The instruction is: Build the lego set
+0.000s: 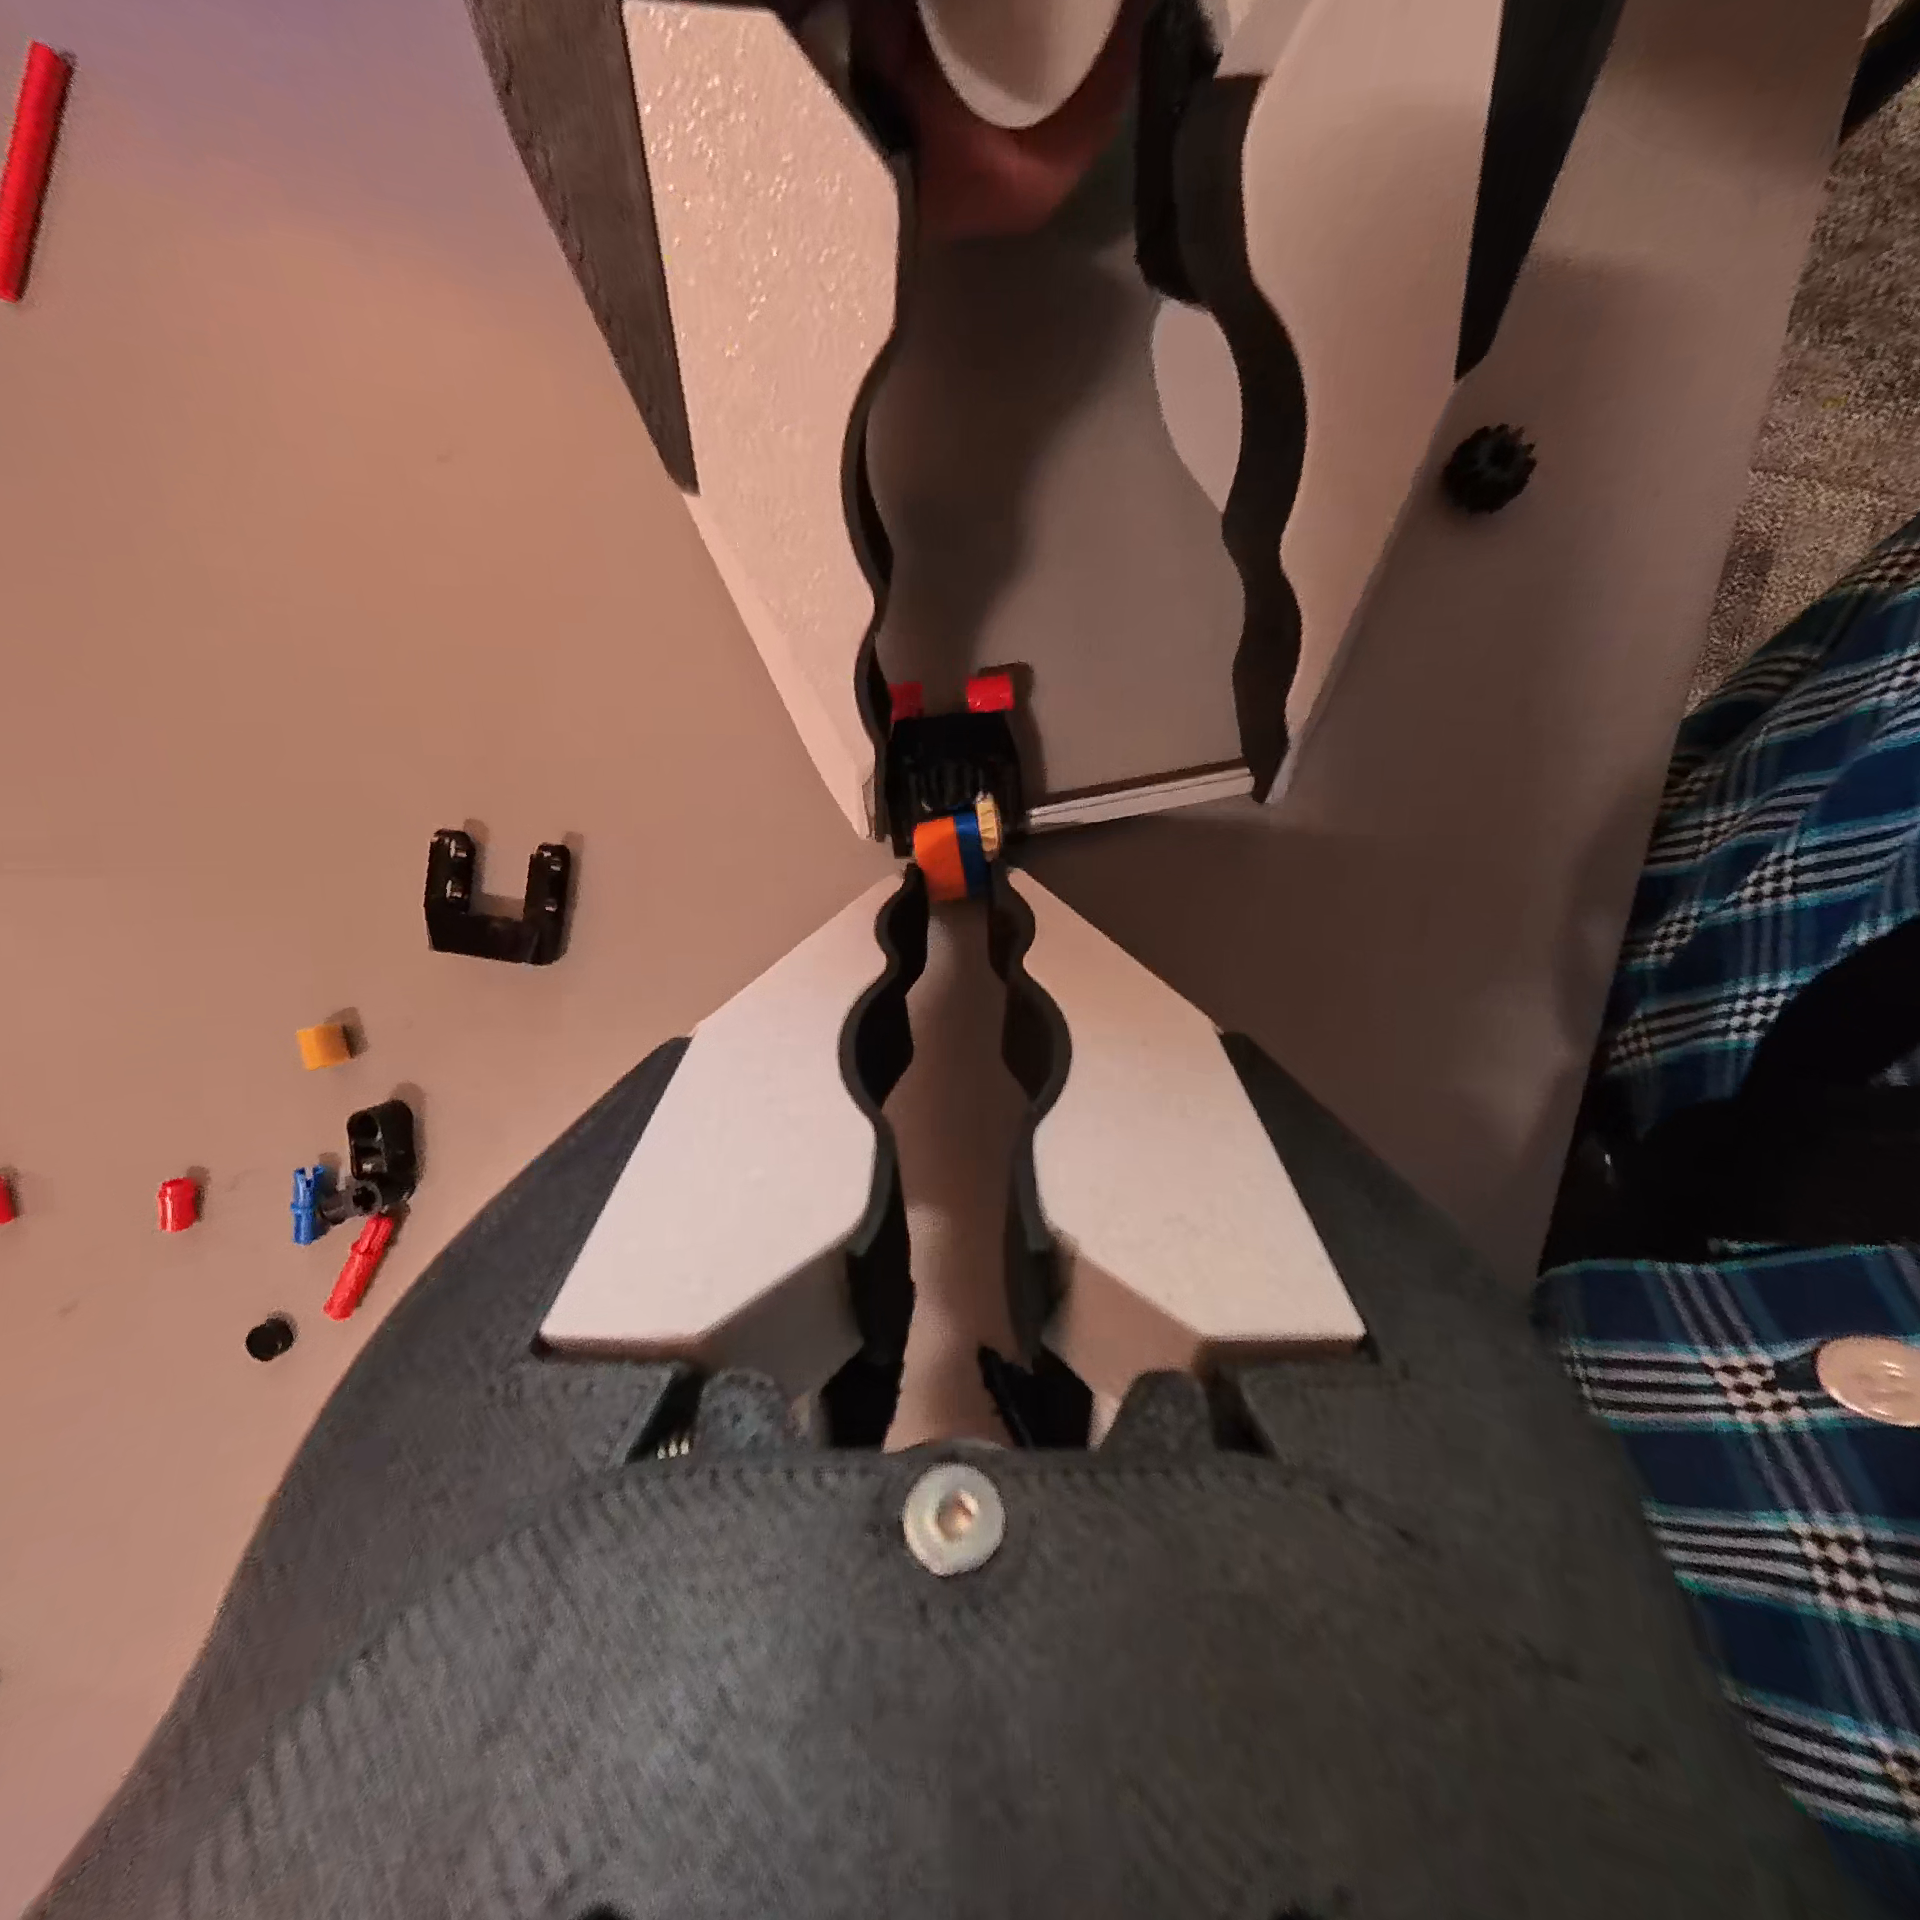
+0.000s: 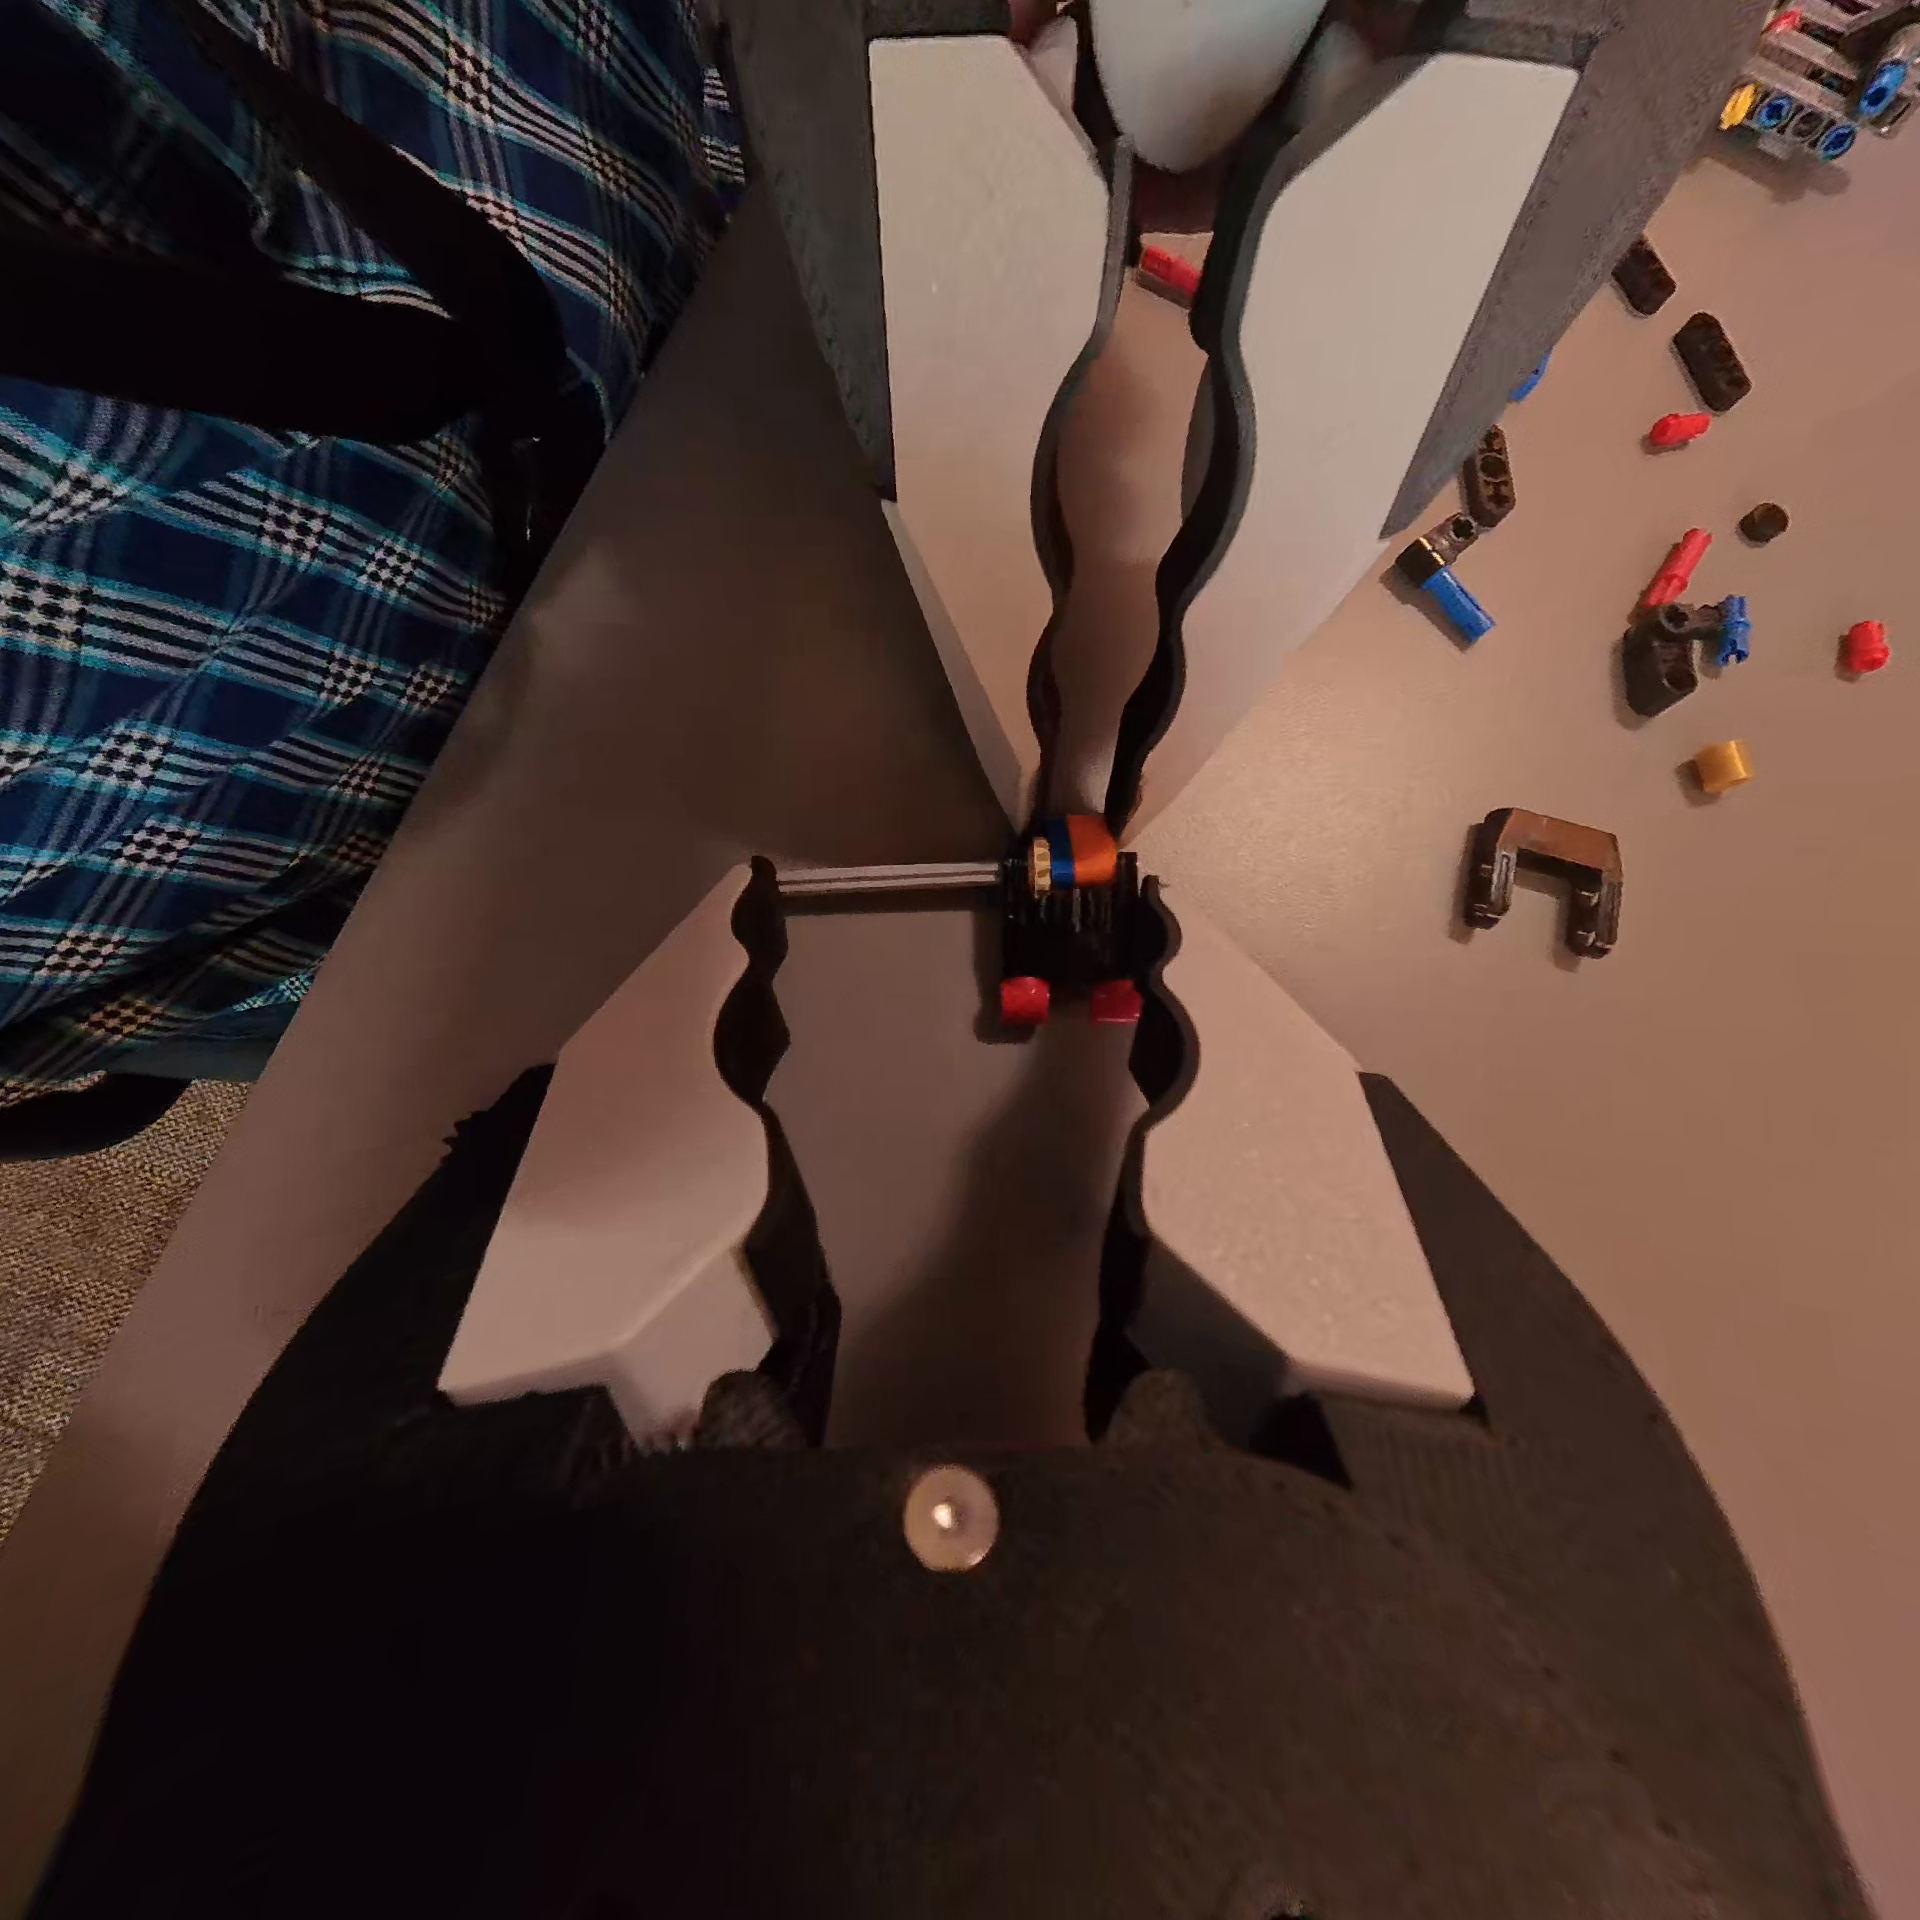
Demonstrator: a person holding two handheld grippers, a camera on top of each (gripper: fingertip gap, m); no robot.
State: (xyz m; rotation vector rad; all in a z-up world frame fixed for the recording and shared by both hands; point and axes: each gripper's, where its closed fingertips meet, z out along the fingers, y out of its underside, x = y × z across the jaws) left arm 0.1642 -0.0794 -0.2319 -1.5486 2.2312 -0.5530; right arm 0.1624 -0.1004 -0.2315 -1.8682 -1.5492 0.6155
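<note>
Above the pale table (image 1: pixel 260 623), tip to tip: left gripper (image 1: pixel 954 881) and right gripper (image 2: pixel 956 904), each pointing at the other. Between the left jaws, nearly together, a small orange-and-blue bush (image 1: pixel 948 854) with a tan toothed end, clamped at the very tips. Between the right jaws, set wide, a black block (image 2: pixel 1075 925) with two red pins (image 2: pixel 1023 1000) on its near side, and a grey axle (image 2: pixel 888 878) running out sideways from it; pressed end to end, one jaw on the axle's free end, the other against the block. Bush touching the block at the axle's line; whether already seated on the axle, cannot tell.

On the table beside the grippers, loose parts: a black U-shaped piece (image 1: pixel 499 904), a yellow bush (image 1: pixel 324 1044), a short red bush (image 1: pixel 179 1203), a blue pin (image 1: pixel 304 1205) stuck in a black connector (image 1: pixel 379 1143), a red pin (image 1: pixel 358 1268). Farther off, a long red axle (image 1: pixel 31 166). Near the table edge, a small black gear (image 1: pixel 1488 473). Beyond the edge, blue plaid cloth (image 1: pixel 1766 935) and carpet (image 2: pixel 94 1247).
</note>
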